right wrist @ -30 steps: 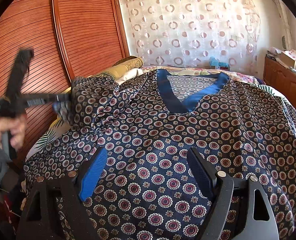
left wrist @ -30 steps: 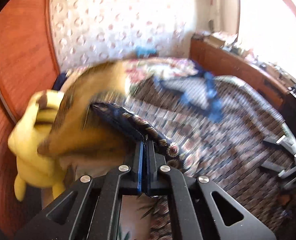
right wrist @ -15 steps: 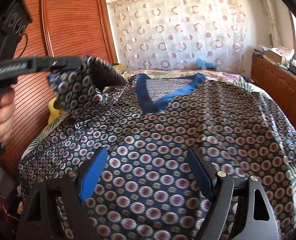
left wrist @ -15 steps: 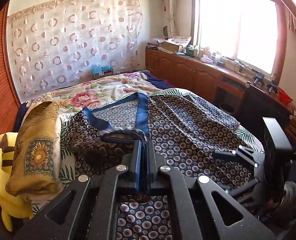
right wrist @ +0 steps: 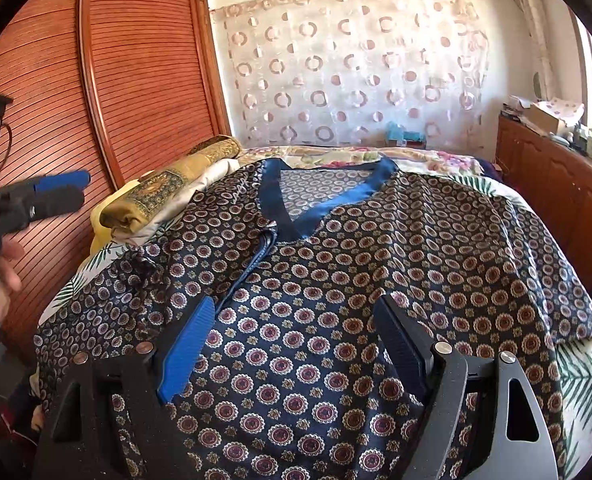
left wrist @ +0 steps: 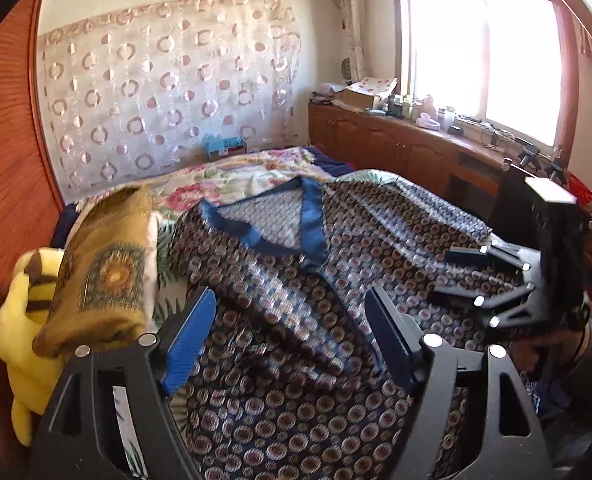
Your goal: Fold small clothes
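A dark navy shirt with a round medallion print and a blue V-neck collar (right wrist: 336, 264) lies spread front-up on the bed; it also shows in the left wrist view (left wrist: 296, 320). Its left sleeve is folded in over the body, with a crease running down from the collar (right wrist: 255, 264). My left gripper (left wrist: 291, 336) is open and empty above the shirt's left side. It also shows in the right wrist view (right wrist: 55, 194), off the bed's left edge. My right gripper (right wrist: 296, 344) is open and empty over the lower front of the shirt, and shows in the left wrist view (left wrist: 456, 276).
A folded gold cloth on a white pillow (right wrist: 167, 196) lies at the shirt's left, with a yellow plush toy (left wrist: 19, 344) beside it. A floral bedsheet (left wrist: 231, 180) covers the bed. A wooden louvred wardrobe (right wrist: 95, 100) stands left, a wooden cabinet (left wrist: 396, 148) right.
My left gripper carried the left sleeve in over the shirt's body, opened and let it go, then drew back to the left. My right gripper stayed open over the shirt.
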The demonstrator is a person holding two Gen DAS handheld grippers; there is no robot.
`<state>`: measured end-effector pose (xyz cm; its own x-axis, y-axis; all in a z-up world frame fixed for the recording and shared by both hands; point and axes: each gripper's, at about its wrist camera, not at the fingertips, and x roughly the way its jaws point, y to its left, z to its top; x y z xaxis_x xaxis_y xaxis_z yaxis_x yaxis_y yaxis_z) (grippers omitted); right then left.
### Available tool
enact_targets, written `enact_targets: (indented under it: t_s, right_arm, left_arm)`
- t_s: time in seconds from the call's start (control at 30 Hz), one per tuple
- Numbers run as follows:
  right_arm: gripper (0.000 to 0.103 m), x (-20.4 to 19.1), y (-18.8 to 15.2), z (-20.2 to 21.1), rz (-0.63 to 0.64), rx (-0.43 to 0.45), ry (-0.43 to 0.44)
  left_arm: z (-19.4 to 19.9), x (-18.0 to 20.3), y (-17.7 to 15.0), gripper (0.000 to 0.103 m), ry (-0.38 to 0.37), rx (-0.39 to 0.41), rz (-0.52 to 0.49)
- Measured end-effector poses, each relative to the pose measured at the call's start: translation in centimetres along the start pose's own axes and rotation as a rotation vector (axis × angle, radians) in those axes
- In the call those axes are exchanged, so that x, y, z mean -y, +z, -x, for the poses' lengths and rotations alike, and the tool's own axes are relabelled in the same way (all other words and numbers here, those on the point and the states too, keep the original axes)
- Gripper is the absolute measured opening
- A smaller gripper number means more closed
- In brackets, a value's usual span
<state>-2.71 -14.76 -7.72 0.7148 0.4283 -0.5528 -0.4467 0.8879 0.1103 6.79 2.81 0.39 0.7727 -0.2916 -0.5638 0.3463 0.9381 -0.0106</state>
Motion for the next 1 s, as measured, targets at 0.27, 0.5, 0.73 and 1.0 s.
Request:
enact_targets:
  t_s: [0.27,0.5,0.73,1.0]
  right_arm:
    - [0.083,-0.6,2.5,-1.8,0.09,-0.035,0.074]
    - [0.07,-1.7,5.7,-7.2,0.162,-0.129,0.114]
    - [0.043,-1.9,7.7,-15.1,0.186,-0.265,0.065]
    - [0.015,-2.8,8.0,-18.6,0.226,-0.307,0.006]
  left_arm:
    - [-2.8,-3.3,-4.4,0.079,0.108,-0.125,0.071]
    - [-4.8,-5.7,-6.5,0.079,0.132,-0.199,0.131]
    - [-6.2,-6.7,-7.4,0.079,0.156,-0.238,0.143]
    - [-7.2,-7.7,-8.4,0.079,0.16,-0.255,0.171]
